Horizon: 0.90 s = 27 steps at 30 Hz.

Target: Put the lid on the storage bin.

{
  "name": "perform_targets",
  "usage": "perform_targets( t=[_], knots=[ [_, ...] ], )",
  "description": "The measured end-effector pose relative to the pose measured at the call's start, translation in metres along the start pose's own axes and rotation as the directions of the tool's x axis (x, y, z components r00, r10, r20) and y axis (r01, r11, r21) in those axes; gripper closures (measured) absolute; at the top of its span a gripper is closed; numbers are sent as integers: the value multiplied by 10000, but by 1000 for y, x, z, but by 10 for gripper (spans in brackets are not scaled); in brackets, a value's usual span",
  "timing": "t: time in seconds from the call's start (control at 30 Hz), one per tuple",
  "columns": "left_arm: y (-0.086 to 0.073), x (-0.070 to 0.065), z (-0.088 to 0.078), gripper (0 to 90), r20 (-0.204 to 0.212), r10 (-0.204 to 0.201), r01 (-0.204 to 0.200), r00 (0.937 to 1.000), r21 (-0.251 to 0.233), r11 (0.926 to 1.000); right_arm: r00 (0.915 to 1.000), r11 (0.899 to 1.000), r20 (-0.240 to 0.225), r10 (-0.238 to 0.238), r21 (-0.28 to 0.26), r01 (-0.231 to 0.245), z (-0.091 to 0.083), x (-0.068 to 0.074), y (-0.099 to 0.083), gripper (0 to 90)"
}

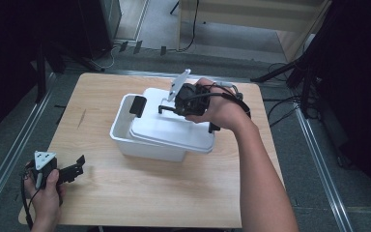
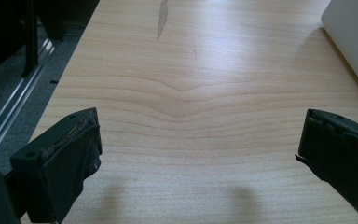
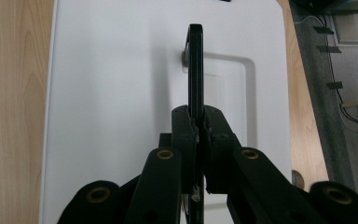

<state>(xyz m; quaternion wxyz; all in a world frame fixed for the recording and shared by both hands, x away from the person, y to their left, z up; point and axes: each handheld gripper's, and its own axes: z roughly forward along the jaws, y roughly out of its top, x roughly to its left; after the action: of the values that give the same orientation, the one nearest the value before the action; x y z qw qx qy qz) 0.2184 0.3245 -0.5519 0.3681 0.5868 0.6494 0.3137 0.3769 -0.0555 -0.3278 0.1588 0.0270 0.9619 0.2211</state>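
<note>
One thin black handle [image 3: 195,65] stood on the white lid [image 1: 171,128], which sat askew on the box [image 1: 125,133] mid-bench; the right gripper [image 3: 199,122] pinched that handle, a sound hold for a light, stiff, slippery lid, while the left gripper [image 2: 196,154] gaped wide.

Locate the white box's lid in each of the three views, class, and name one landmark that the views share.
High view: the lid lies askew on the white box, centre.
Left gripper view: a white corner at the upper right, lid or box I cannot tell.
Right gripper view: the lid spans the middle.
Shared landmark: the wooden table.
</note>
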Motion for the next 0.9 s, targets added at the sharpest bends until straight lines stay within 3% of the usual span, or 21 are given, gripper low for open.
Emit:
perform_targets(
  t=[0.27,0.9],
  knots=[
    [0,1,-1,0,52,-19,19,10000,43,10000,9997,9997,-108,-219,-71,218,16,-1,20,853],
    [0,2,-1,0,72,-46,46,10000,32,10000,9979,9987,-419,-496,52,498,43,-2,45,853]
  ],
)
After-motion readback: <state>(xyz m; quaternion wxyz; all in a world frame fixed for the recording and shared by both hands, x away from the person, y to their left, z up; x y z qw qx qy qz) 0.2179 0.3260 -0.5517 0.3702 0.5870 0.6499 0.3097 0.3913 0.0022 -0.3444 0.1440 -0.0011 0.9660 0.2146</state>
